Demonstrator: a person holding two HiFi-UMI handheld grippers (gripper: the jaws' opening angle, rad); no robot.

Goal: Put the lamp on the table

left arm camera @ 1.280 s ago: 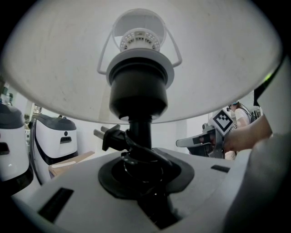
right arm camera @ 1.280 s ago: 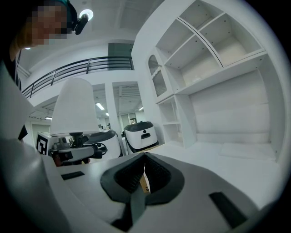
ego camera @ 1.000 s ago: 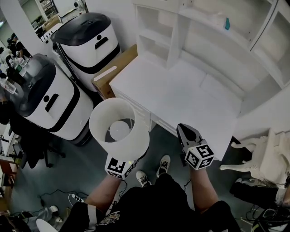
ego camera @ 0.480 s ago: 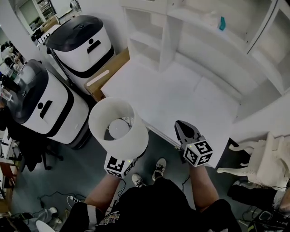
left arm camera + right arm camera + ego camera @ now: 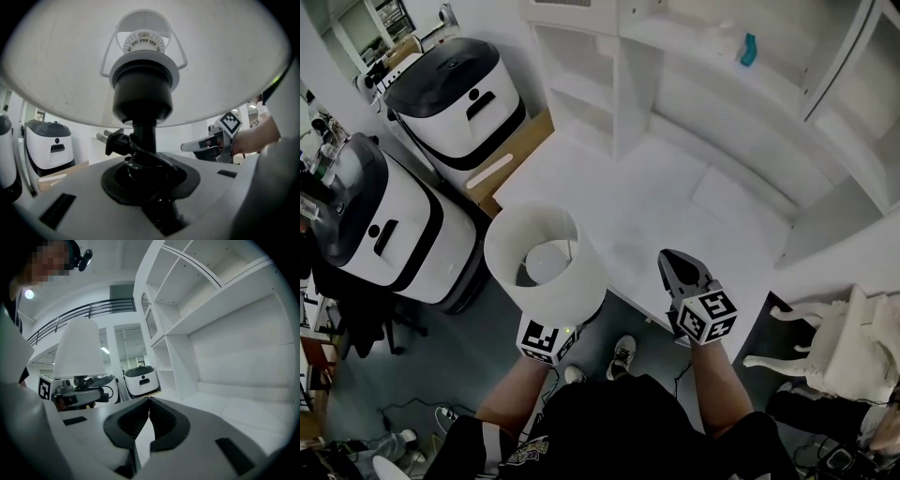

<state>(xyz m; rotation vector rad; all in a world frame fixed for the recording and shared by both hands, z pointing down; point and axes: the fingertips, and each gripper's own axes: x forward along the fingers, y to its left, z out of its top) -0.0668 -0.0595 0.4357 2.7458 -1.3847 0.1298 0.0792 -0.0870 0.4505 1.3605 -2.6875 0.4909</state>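
A lamp with a white shade [image 5: 546,265] and a black stem [image 5: 143,140] stands upright in my left gripper [image 5: 549,323], whose jaws are shut on the stem. Its black cord and plug [image 5: 112,141] are wound round the stem. The shade hangs over the near left edge of the white table [image 5: 675,211]. My right gripper [image 5: 677,270] is shut and holds nothing, at the table's near edge, right of the lamp. In the right gripper view the lamp shade [image 5: 79,348] shows at the left, with the left gripper [image 5: 82,392] below it.
Two white machines with dark lids [image 5: 455,84] [image 5: 380,230] stand left of the table, with a cardboard box [image 5: 511,164] beside it. White shelves [image 5: 750,84] rise behind the table, a teal object [image 5: 748,49] on one. A white chair [image 5: 825,347] stands at the right.
The table and shelves have slid down and closer in the head view as the person steps forward. The lamp now hangs over the table's near left edge. Both grippers hold as before.
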